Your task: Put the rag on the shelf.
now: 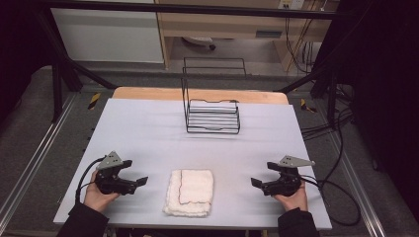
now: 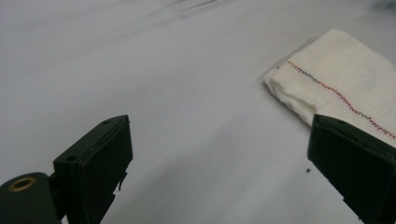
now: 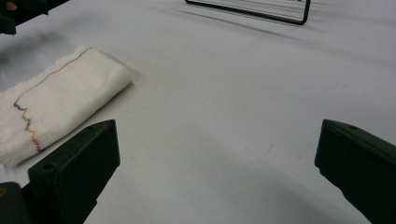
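Observation:
A folded white towel (image 1: 190,192) with a multicoloured stitched hem lies flat near the table's front edge, between my two grippers. My left gripper (image 1: 137,171) rests at its left, held by a hand, jaws wide apart and empty. In the left gripper view the gripper (image 2: 219,154) is open over bare table, with the towel (image 2: 341,84) ahead to the right. My right gripper (image 1: 262,174) sits to the towel's right, also open and empty. In the right gripper view the gripper (image 3: 217,158) faces bare table, and the towel (image 3: 60,102) lies ahead to the left.
A black wire rack (image 1: 212,116) stands at the back middle of the pale grey table (image 1: 148,128); its base (image 3: 261,11) shows far off in the right gripper view. Cables trail off the table's right side (image 1: 331,185). Metal frame posts flank the table.

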Tool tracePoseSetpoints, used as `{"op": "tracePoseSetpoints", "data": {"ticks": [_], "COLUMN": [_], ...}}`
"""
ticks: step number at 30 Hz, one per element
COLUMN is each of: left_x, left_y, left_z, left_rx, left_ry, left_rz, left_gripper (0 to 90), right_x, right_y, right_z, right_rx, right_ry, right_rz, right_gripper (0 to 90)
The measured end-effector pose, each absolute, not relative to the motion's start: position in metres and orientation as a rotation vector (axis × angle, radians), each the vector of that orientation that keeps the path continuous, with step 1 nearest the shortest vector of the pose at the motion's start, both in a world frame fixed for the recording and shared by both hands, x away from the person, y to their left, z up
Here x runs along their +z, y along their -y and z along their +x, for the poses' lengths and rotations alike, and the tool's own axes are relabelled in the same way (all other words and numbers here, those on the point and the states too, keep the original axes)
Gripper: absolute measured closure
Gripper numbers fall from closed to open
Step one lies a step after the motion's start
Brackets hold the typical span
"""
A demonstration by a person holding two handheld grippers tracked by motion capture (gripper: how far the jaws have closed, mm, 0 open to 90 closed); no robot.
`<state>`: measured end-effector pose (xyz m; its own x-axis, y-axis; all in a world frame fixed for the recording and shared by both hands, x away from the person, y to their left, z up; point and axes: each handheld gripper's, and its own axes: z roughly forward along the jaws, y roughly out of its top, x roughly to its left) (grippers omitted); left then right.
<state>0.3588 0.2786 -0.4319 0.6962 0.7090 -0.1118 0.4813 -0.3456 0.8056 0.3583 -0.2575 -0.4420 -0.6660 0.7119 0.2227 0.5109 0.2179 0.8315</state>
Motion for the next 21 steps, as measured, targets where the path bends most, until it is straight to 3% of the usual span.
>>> {"op": "tracePoseSetpoints", "data": {"ticks": [11, 21], "left_x": [-0.429, -0.430], "left_y": [-0.257, -0.230], "left_z": [0.361, 0.366], "left_rx": [0.295, 0.264], "left_ry": [-0.966, -1.000], "left_rz": [2.007, 2.039], "left_gripper": [7.5, 13.9], "right_x": [-0.442, -0.443], "right_y": [0.250, 0.248], "right_z": [0.358, 0.358], "right_rx": [1.422, 1.410], "right_ry": [-2.294, -2.301], "right_rz": [1.156, 1.158], "right_gripper": [0.5, 0.5]}}
